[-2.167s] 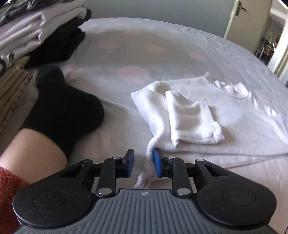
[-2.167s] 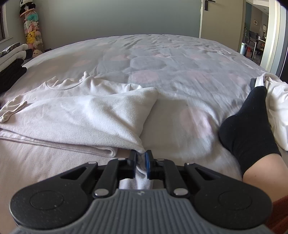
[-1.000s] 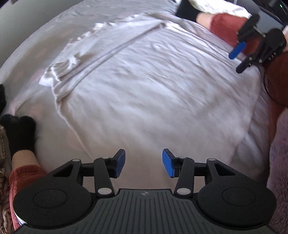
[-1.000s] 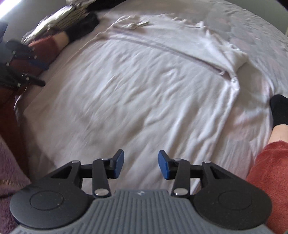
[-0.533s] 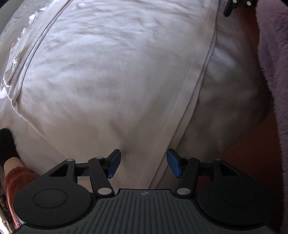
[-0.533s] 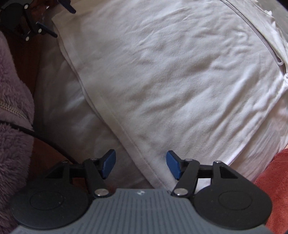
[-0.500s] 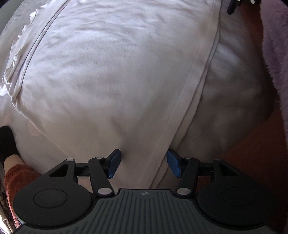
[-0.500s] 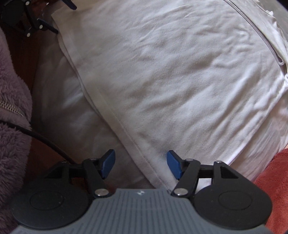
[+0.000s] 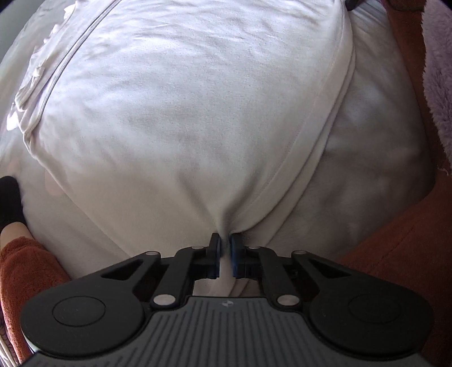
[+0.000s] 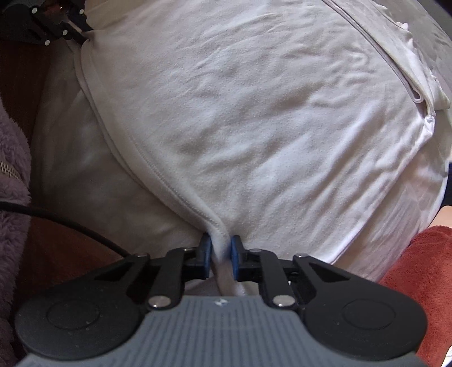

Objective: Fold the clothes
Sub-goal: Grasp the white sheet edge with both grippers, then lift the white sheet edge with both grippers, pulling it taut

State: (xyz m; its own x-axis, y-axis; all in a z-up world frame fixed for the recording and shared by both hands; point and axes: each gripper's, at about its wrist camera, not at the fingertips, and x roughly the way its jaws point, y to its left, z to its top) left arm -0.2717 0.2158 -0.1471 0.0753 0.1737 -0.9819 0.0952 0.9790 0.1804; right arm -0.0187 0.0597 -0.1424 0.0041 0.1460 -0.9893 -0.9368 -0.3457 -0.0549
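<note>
A pale white fleece top (image 9: 175, 113) lies spread flat on the bed, its sleeves folded in along the far side. My left gripper (image 9: 224, 249) is shut on the near left corner of its bottom hem, the cloth puckering into the blue pads. In the right wrist view the same top (image 10: 268, 113) fills the frame, and my right gripper (image 10: 221, 254) is shut on the hem band at the near right corner. The left gripper (image 10: 76, 25) also shows at the top left of that view, holding the other hem corner.
The bed sheet (image 9: 367, 158) drops over the mattress edge beside the hem. A person's rust-red trouser legs (image 9: 25, 271) (image 10: 423, 271) and black sock (image 9: 10, 200) flank the top. A purple fleece sleeve (image 10: 12, 163) and a black cable (image 10: 70, 225) lie at left.
Both grippers were open just above the bottom hem half a second ago; now each has shut on a hem corner, and the cloth bunches between the pads.
</note>
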